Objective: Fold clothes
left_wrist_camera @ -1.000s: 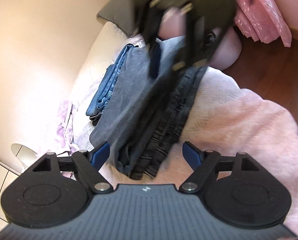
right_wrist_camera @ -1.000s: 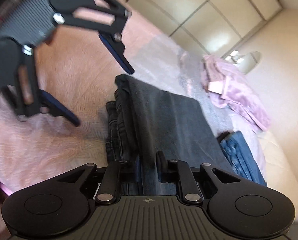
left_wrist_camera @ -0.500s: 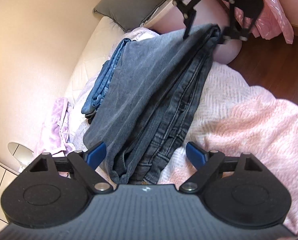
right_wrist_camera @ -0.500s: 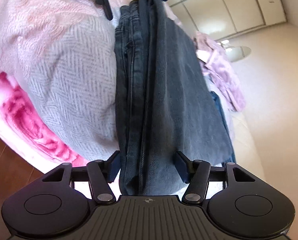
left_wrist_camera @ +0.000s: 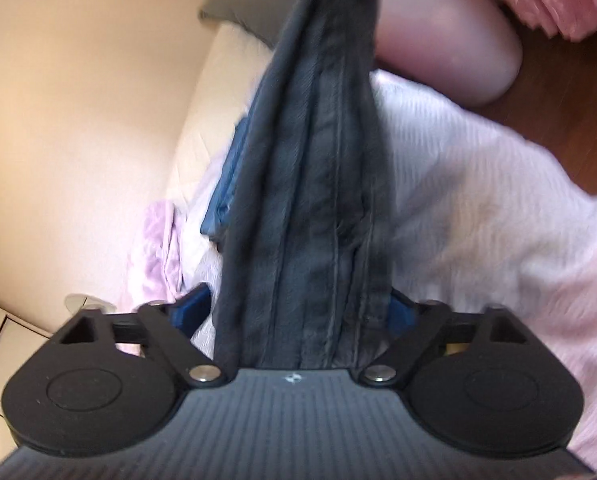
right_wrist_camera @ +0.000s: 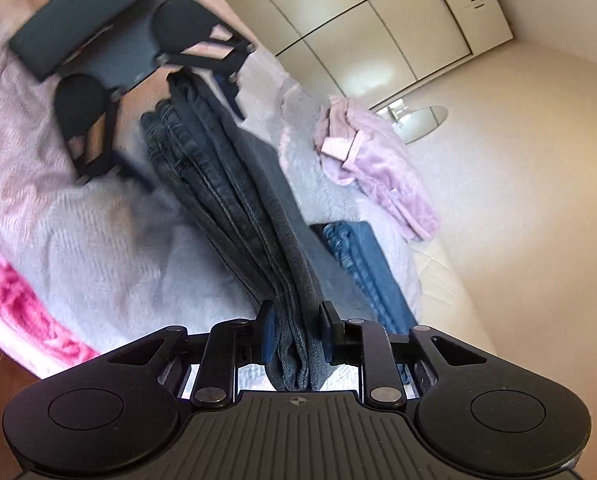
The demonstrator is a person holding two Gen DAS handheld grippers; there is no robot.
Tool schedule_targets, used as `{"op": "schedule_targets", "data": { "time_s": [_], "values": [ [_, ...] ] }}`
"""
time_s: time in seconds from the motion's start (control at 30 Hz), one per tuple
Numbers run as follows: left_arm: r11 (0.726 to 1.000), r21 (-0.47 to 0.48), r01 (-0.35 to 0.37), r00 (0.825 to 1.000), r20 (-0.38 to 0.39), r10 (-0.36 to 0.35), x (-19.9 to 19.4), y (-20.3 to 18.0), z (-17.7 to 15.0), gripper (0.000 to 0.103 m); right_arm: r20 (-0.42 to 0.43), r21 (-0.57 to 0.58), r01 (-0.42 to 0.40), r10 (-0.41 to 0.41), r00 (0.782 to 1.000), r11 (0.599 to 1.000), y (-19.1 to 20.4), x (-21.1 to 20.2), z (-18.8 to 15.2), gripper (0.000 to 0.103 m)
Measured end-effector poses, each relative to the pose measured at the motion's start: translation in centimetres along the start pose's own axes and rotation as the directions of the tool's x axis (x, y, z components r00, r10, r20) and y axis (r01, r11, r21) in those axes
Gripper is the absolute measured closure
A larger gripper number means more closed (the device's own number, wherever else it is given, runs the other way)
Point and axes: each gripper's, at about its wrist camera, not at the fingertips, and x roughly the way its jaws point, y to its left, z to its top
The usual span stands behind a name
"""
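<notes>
Since half a second ago both grippers have narrowed on the folded dark jeans [right_wrist_camera: 234, 204], which now stretch in a long band between them above the pale pink blanket [right_wrist_camera: 78, 240] on the bed. The long axis runs from one gripper straight to the other. The right gripper [right_wrist_camera: 296, 338] has its jaws closing narrow, pads pressed on one end of the bundle. The left gripper [left_wrist_camera: 298, 312] is closing too, jaws wider, with the thick other end between its blue pads; blur makes it hard to say whether they press yet, though they seem to touch. Only the right view shows the lilac garment [right_wrist_camera: 378, 168], the wardrobe doors [right_wrist_camera: 378, 28] and the left gripper's whole body. Only the left view shows the grey pillow [left_wrist_camera: 242, 12]. The folded blue jeans [right_wrist_camera: 366, 264] lie beside the band.
</notes>
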Motion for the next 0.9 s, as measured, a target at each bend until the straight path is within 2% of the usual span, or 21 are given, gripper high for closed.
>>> {"op": "schedule_targets", "data": {
  "time_s": [0.07,0.2,0.23,0.27,0.33,0.4,0.5,0.53,0.57,0.63,0.67,0.77,0.87,0.9],
  "values": [
    [0.999,-0.011,0.046,0.999,-0.024,-0.046,0.2,0.3,-0.2,0.052,0.0,-0.002,-0.022,0.022,1.0,1.0,1.0,0.3,-0.9,0.081],
    [0.996,-0.048,0.077,0.996,-0.031,-0.079,-0.2,1.2,-0.1,0.058,0.014,0.013,-0.041,0.041,0.999,0.999,3.3,0.0,-1.9,0.078],
    [0.995,-0.047,0.083,0.996,-0.033,-0.085,-0.2,1.3,0.1,0.058,0.026,0.018,-0.041,0.04,0.999,0.999,4.0,-0.2,-2.0,0.068],
    [0.995,-0.047,0.088,0.995,-0.035,-0.089,-0.2,1.5,0.2,0.058,0.045,0.018,-0.037,0.036,0.998,0.999,4.6,-0.5,-2.1,0.046],
    [0.994,-0.05,0.097,0.994,-0.042,-0.099,-0.3,1.7,0.4,0.058,0.085,0.0,-0.016,0.016,0.996,1.0,5.7,-0.8,-1.9,0.028],
    [0.994,-0.047,0.103,0.993,-0.046,-0.105,-0.2,1.9,0.5,0.058,0.094,-0.008,-0.013,0.014,0.995,1.0,6.2,-0.1,-1.5,0.028],
    [0.993,-0.042,0.109,0.993,-0.035,-0.11,-0.2,1.9,0.3,0.058,0.063,-0.022,-0.005,0.006,0.998,1.0,6.3,2.3,-1.3,0.03],
    [0.993,-0.045,0.107,0.994,-0.024,-0.108,-0.2,1.8,0.0,0.057,0.05,-0.044,0.002,0.001,0.999,0.999,6.4,3.1,-1.2,0.035],
    [0.994,-0.046,0.103,0.995,-0.013,-0.104,-0.3,1.6,-0.3,0.055,0.037,-0.065,0.007,-0.005,0.999,0.998,6.5,4.0,-1.2,0.049],
    [0.996,-0.038,0.079,0.997,0.014,-0.079,-0.2,0.9,-0.8,0.046,0.018,-0.111,0.0,0.002,1.0,0.994,6.5,5.5,-1.2,0.059],
    [0.997,-0.033,0.067,0.998,0.023,-0.066,-0.1,0.6,-1.1,0.039,0.013,-0.12,-0.014,0.016,1.0,0.993,6.4,5.9,-1.2,0.064],
    [0.999,-0.017,0.032,0.998,0.05,-0.031,0.5,-0.3,-2.2,0.036,0.0,-0.108,-0.046,0.047,0.999,0.993,5.7,6.1,-1.1,0.075],
    [1.0,0.008,0.025,0.996,0.085,-0.026,1.1,-0.3,-3.3,0.036,-0.013,-0.084,-0.07,0.069,0.998,0.994,4.2,5.5,-0.5,0.078],
    [1.0,0.008,0.028,0.996,0.089,-0.028,1.3,0.0,-3.6,0.042,-0.024,-0.075,-0.076,0.074,0.997,0.994,3.6,5.3,0.0,0.079]
  ]
}}
